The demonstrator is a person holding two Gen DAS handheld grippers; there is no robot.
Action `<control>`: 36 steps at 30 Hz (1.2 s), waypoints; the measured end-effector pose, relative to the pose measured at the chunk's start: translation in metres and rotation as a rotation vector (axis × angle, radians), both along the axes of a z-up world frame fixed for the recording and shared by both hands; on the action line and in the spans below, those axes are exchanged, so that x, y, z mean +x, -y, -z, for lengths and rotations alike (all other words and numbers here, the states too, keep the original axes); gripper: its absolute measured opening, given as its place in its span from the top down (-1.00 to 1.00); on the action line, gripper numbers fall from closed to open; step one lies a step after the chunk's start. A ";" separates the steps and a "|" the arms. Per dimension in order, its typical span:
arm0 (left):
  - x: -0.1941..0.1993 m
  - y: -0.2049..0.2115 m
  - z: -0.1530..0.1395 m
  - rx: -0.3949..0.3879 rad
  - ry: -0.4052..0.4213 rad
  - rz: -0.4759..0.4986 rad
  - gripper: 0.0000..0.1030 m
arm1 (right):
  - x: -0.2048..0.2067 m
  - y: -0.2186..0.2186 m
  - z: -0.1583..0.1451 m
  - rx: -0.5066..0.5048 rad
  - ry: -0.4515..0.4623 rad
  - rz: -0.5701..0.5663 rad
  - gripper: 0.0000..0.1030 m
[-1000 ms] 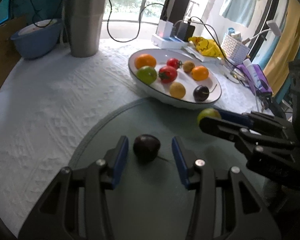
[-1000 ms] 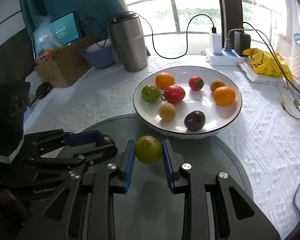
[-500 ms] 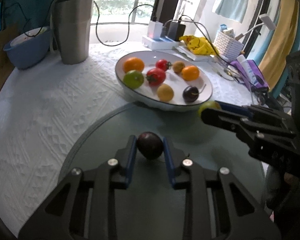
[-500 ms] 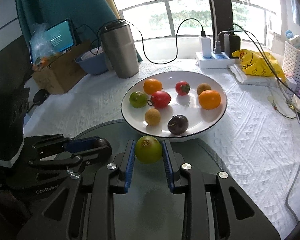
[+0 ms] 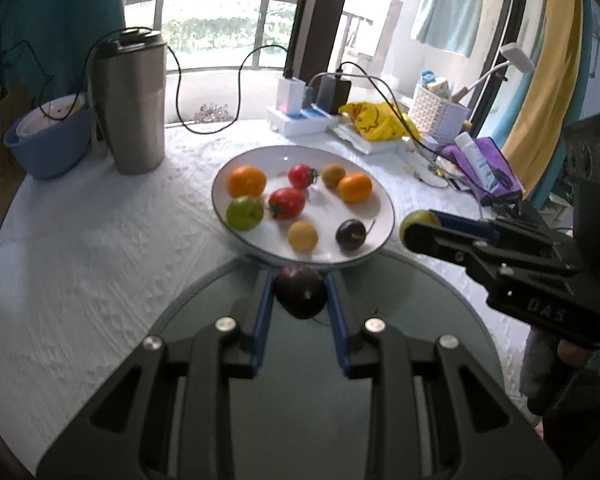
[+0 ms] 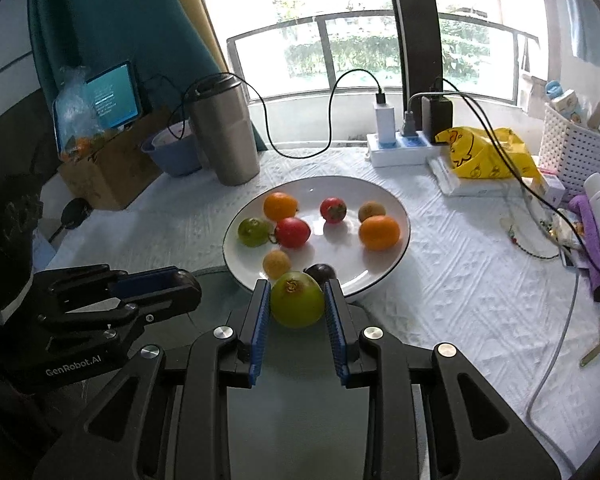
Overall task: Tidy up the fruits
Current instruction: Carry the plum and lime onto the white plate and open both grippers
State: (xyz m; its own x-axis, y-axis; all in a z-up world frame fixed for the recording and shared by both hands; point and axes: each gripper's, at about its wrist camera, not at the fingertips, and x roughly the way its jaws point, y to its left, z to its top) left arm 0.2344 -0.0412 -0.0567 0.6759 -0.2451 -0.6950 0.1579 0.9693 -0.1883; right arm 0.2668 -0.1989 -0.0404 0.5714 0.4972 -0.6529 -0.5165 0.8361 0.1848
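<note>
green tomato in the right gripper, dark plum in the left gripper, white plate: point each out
green tomato (image 6: 296, 300): right wrist view, its front skin
dark plum (image 5: 301, 291): left wrist view, its top
white plate (image 6: 400, 216): right wrist view, right rim

Home, balcony window (image 6: 364, 56), hanging towel (image 5: 448, 10), cluttered tablecloth-covered table (image 5: 80, 240)

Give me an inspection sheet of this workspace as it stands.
Surface: white embossed tablecloth; round grey-green mat nearest the cameras.
Job's things: white shallow plate holding seven small fruits.
Grippers: left gripper shut on dark purple fruit; right gripper shut on green tomato.
Clutter: steel tumbler, blue bowl, yellow bag, white lattice basket.
Cables: black leads into white power strip.
Surroundings: railed window, teal curtain.
</note>
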 end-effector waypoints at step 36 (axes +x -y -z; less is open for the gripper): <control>0.074 0.006 0.024 0.044 -0.049 -0.021 0.44 | 0.075 0.001 0.034 -0.022 -0.049 -0.003 0.43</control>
